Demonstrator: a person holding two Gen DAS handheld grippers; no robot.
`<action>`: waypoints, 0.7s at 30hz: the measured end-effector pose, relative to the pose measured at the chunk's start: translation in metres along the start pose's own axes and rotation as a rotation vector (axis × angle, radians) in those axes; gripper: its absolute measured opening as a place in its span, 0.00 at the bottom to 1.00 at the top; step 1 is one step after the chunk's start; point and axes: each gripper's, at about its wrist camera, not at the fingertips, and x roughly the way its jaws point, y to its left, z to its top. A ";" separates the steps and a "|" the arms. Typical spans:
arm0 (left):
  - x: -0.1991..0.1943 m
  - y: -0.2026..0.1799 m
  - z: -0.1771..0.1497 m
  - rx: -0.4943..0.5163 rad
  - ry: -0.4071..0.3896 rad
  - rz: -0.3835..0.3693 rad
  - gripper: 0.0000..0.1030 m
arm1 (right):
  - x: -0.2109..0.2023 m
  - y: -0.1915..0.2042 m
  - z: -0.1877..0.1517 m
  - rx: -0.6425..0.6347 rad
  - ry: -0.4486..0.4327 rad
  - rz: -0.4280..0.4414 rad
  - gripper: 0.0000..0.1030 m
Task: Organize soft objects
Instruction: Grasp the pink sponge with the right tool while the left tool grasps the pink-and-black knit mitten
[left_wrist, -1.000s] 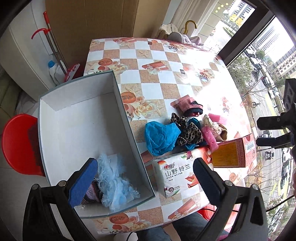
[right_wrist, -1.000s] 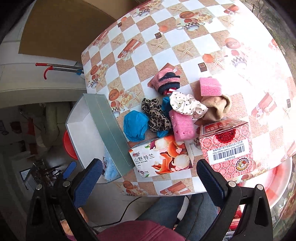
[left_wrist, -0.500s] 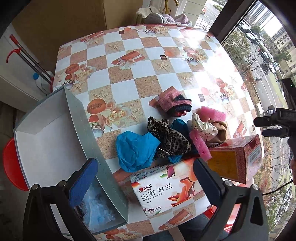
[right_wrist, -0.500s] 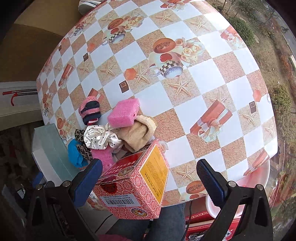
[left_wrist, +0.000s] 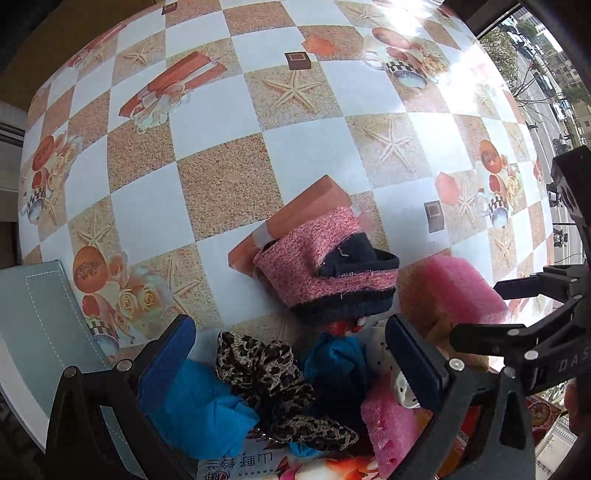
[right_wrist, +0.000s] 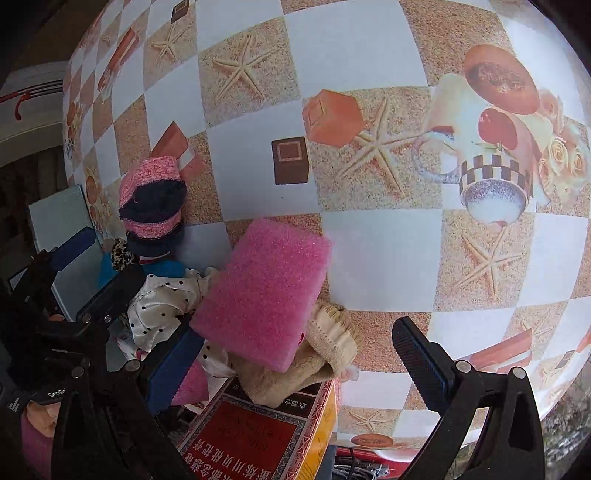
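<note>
Both claws spread wide over the soft pile.
Glossy checkered surface (left_wrist: 229, 192); left claw (left_wrist: 291, 350) over crinkly leopard scrunchie (left_wrist: 273, 376), right claw (right_wrist: 295, 354) around spongy pink foam block (right_wrist: 269, 288), knit sock roll (left_wrist: 328, 258) far.

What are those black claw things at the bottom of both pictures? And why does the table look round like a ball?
Those claws are grabbers that a person holds, one in each hand. Each has a small camera that looks out along its two fingers, so one picture comes from the left gripper and the other from the right gripper. The camera lens bends things, so the flat table looks round.

On the table lies a pile of soft things: a pink and navy knit piece, a leopard scrunchie, a blue cloth, a pink sponge, a polka-dot scrunchie and a beige sock. There is also a red box.

Both grabbers are open and hold nothing. They hang just over the pile.
</note>
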 end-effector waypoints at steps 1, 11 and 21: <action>0.006 -0.001 0.003 -0.001 0.014 0.023 0.99 | 0.004 -0.001 0.004 -0.006 0.007 -0.023 0.99; 0.026 -0.019 0.027 0.050 -0.019 0.203 0.99 | 0.001 -0.031 0.001 0.021 -0.106 -0.292 0.99; -0.011 0.026 0.063 -0.068 -0.119 0.196 1.00 | -0.031 -0.142 -0.049 0.330 -0.259 -0.233 0.99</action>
